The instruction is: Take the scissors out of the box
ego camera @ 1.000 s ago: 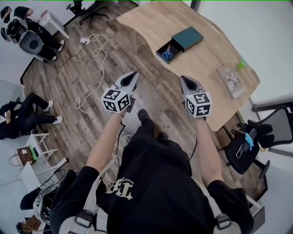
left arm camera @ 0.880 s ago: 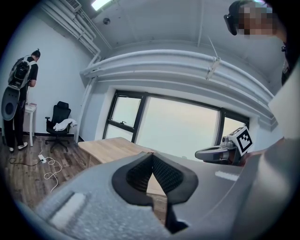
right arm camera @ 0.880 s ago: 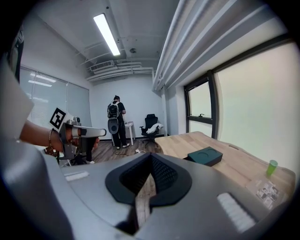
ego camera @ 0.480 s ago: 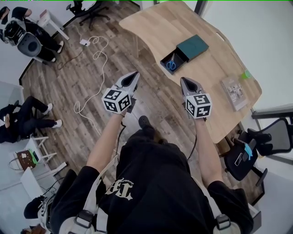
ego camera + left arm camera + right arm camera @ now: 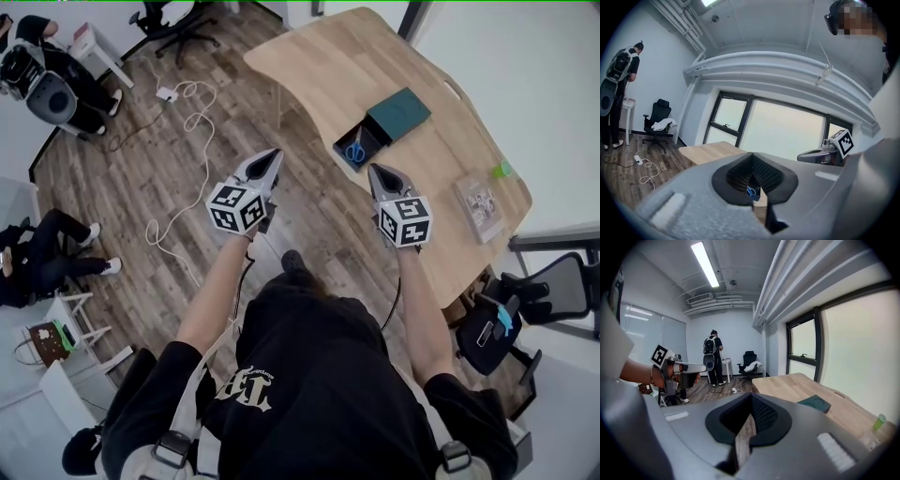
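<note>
Both grippers are up in front of the person and empty.

Left gripper (image 5: 271, 156): jaws closed, tips meeting, nothing between them. It sits over the wood-plank floor (image 5: 169, 187), clear of the tabletop edge. In the left gripper view the box shows far off, through the slot below its closed tips.

Right gripper (image 5: 375, 172): jaws closed too, nothing held. In the head view its tip sits at the near edge of the light wooden tabletop (image 5: 319, 56), just beside the box, not touching it.

The blue-handled scissors (image 5: 355, 150) lie flat inside the small dark open box (image 5: 338, 148), near the tabletop's edge. The dark green square lid (image 5: 401, 114) lies off the box, touching or just beside its far side.

Further along the tabletop there is a flat printed pack or book (image 5: 480, 201), with a small green object (image 5: 504, 170) near it. I can't tell what either is.

A black office chair (image 5: 525, 300) stands by the tabletop's right end. A white cable (image 5: 187, 122) loops across the floor on the left. People are at the room's left edge, well apart from the tabletop.
</note>
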Motion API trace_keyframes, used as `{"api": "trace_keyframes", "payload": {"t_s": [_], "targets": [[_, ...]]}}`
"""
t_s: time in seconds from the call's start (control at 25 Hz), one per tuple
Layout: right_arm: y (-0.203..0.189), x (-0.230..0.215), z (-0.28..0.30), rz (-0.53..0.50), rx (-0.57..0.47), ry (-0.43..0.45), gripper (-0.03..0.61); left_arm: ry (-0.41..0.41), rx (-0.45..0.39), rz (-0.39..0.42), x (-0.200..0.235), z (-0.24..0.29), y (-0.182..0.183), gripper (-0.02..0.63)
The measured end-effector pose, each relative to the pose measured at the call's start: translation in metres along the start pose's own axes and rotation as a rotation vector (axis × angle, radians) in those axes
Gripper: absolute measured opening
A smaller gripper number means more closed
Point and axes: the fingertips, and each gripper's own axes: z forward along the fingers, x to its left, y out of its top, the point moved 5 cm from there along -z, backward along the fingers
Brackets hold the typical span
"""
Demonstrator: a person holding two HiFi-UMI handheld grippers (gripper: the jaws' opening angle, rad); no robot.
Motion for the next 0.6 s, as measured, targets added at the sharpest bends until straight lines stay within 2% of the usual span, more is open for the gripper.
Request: {"api": "trace_keyframes", "payload": {"t_s": [0.32, 0.6], "targets": [[0.009, 0.012, 0.026, -0.005, 0.014, -0.024, 0.003, -0.022, 0.0, -0.02, 0.036, 0.003, 0.003, 0.0], [0.002, 0.008, 0.034, 0.013, 0.029, -0.055, 0.003, -0.044, 0.016, -0.029, 0.049, 0.012, 0.0, 0.0]]}}
